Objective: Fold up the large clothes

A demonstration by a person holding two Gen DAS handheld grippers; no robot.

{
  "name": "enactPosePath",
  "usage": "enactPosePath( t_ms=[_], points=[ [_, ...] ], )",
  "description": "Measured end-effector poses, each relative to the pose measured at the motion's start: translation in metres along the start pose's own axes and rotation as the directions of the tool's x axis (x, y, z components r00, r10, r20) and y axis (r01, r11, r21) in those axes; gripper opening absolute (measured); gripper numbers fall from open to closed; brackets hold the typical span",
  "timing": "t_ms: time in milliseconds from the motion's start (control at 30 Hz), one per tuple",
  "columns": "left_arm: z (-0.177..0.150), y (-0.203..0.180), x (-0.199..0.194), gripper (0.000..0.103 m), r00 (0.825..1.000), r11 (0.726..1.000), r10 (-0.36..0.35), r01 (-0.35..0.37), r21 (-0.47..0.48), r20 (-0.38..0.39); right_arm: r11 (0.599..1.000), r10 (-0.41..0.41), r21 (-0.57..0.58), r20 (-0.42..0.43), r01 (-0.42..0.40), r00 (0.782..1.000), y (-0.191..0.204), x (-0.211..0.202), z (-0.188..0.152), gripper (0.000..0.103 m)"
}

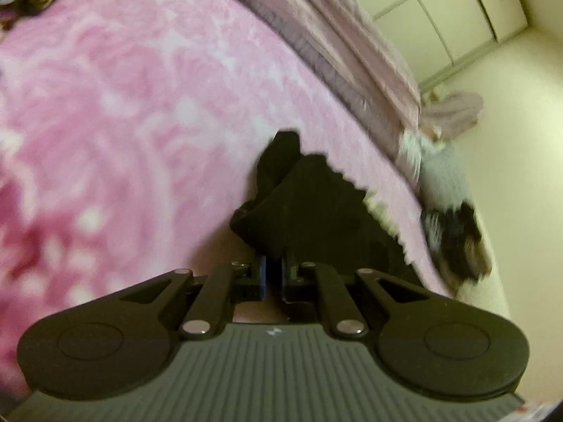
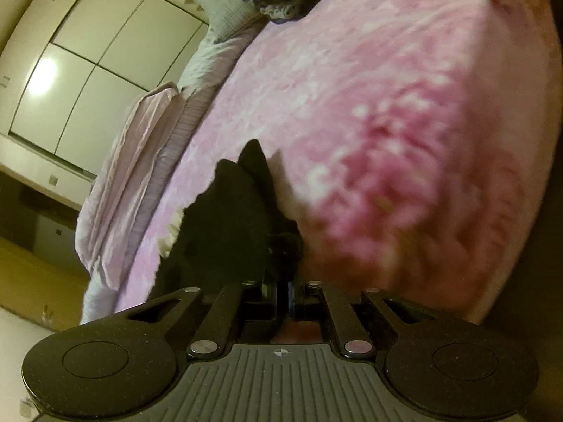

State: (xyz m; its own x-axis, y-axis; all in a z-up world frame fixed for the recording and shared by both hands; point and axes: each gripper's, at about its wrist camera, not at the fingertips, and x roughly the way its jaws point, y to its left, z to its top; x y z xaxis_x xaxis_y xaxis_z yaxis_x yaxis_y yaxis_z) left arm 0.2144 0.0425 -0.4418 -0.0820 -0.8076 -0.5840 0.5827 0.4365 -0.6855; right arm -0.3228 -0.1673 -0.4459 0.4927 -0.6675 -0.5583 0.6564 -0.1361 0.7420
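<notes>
**Black garment held over the pink bed, both ends pinched**

While the left tongs and the right tongs each stand clamped on a bunched edge of the dark black fabric garment, we see it hanging in front of the fluffy pink patterned bed blanket, near the bed's edge and not yet spread flat. We judge this a carry-and-lay step. To do it well, we would draw the two grips apart until the cloth between them goes taut, then lower it onto the middle of the blanket so it lands without creases. We would keep it clear of the folded pale lilac bedding along the side, and of the small black-and-white dog on the cream floor below, which could snag a trailing hem.
</notes>
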Motion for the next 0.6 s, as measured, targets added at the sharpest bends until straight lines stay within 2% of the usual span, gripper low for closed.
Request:
enactPosePath(
  t_ms=[33, 67, 100, 133, 167, 233, 300, 367, 467, 600],
  points=[
    [-0.004, 0.003, -0.001, 0.007, 0.999, 0.999, 0.027, -0.026, 0.020, -0.018, 1.000, -0.006, -0.014, -0.004, 0.006, 1.000, -0.002, -0.003, -0.005, 0.002],
    [-0.007, 0.007, -0.003, 0.007, 0.998, 0.998, 0.059, -0.058, 0.039, -0.029, 0.999, -0.013, -0.030, -0.004, 0.013, 1.000, -0.005, -0.006, -0.009, 0.009],
    [-0.006, 0.007, -0.005, 0.012, 0.997, 0.996, 0.070, -0.068, 0.060, -0.033, 0.999, -0.028, -0.045, -0.002, 0.028, 1.000, -0.006, -0.008, -0.010, 0.018],
    [-0.003, 0.006, -0.007, 0.012, 0.996, 0.993, 0.080, -0.077, 0.090, -0.031, 0.996, -0.058, -0.061, 0.012, 0.058, 0.998, -0.006, -0.010, -0.009, 0.046],
    [0.002, 0.003, -0.011, 0.012, 0.995, 0.987, 0.103, -0.100, 0.127, -0.017, 0.993, -0.091, -0.075, 0.055, 0.095, 0.994, -0.004, -0.013, -0.009, 0.061],
    [0.010, -0.003, -0.019, 0.014, 0.990, 0.971, 0.141, -0.144, 0.190, 0.030, 0.990, -0.054, -0.124, 0.130, 0.070, 0.990, 0.000, -0.020, -0.005, 0.061],
    [0.020, -0.003, -0.023, 0.019, 0.988, 0.966, 0.138, -0.148, 0.210, 0.065, 0.980, 0.014, -0.197, 0.152, 0.017, 0.988, 0.006, -0.014, 0.004, 0.062],
    [0.031, -0.001, -0.017, 0.020, 0.988, 0.970, 0.136, -0.148, 0.192, 0.071, 0.971, 0.044, -0.236, 0.104, -0.019, 0.994, 0.006, 0.007, 0.014, 0.062],
    [0.039, 0.009, -0.003, 0.020, 0.991, 0.980, 0.128, -0.132, 0.147, 0.039, 0.974, 0.083, -0.218, 0.051, -0.070, 0.995, -0.004, 0.036, 0.021, 0.062],
    [0.044, 0.022, 0.009, 0.020, 0.994, 0.990, 0.108, -0.108, 0.091, 0.001, 0.968, 0.154, -0.202, 0.000, -0.150, 0.988, -0.005, 0.048, 0.028, 0.060]
  ],
)
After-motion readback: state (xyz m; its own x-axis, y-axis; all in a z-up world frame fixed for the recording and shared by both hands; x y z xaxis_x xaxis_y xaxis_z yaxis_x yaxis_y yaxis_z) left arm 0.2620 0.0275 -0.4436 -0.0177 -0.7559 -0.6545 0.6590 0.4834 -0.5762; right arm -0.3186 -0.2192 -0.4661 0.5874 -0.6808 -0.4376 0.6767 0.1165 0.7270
